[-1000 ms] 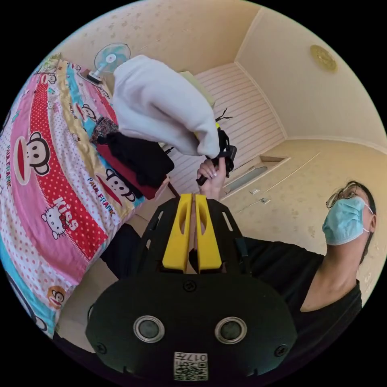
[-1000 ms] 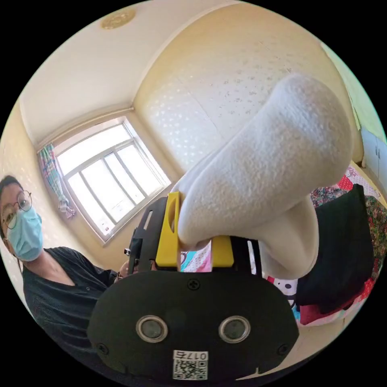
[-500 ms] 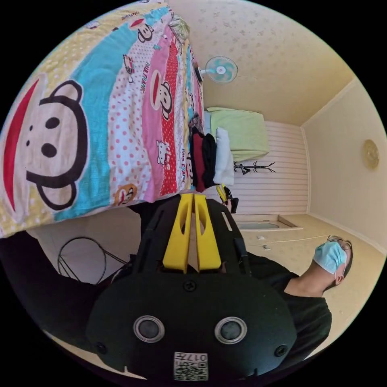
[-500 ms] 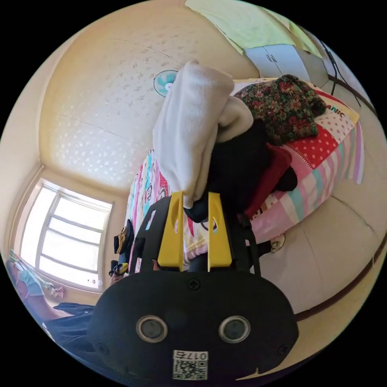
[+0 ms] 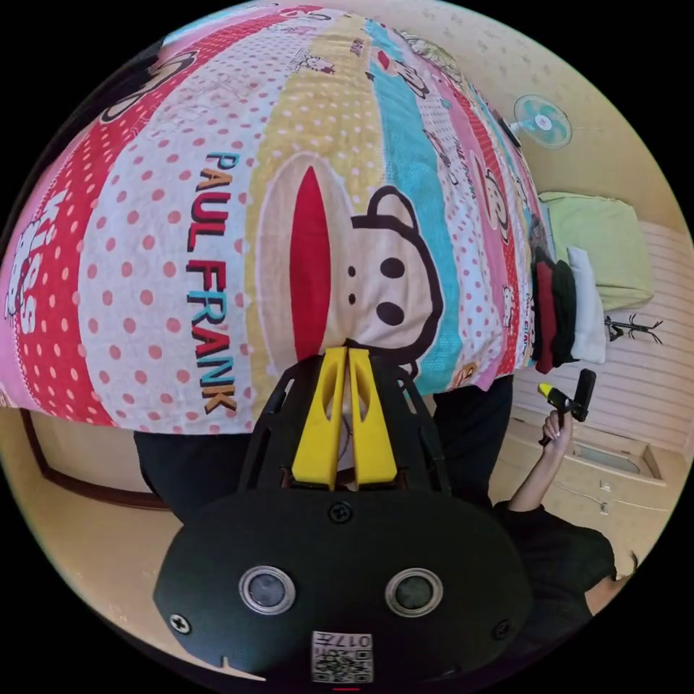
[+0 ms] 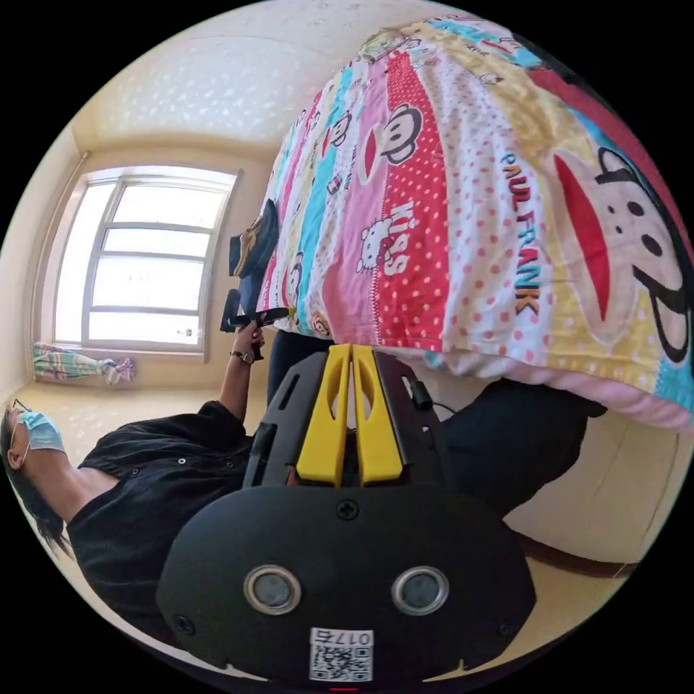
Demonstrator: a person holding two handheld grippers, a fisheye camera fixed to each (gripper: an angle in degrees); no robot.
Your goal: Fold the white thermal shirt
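Observation:
The white thermal shirt (image 5: 587, 307) lies folded as the outermost layer of a stack with a black garment (image 5: 563, 312) and a red one (image 5: 543, 318), at the far end of the bed. My left gripper (image 5: 345, 356) is shut and empty, close to the cartoon bedsheet (image 5: 217, 238). A hand holds my right gripper (image 5: 546, 390) away from the stack, off the bed's edge. In the right gripper view, the right gripper (image 6: 350, 353) is shut with nothing between its jaws, and the left gripper (image 6: 285, 312) sits in the person's other hand.
A green cloth (image 5: 600, 246) lies beyond the stack, with a fan (image 5: 542, 121) on the wall. A dark bag (image 6: 253, 249) rests on the bed near the window (image 6: 144, 260). The person in black (image 6: 152, 477) stands beside the bed.
The right gripper laid the white shirt on the stack, let go, drew back and shut. Both views have swung toward the bedsheet.

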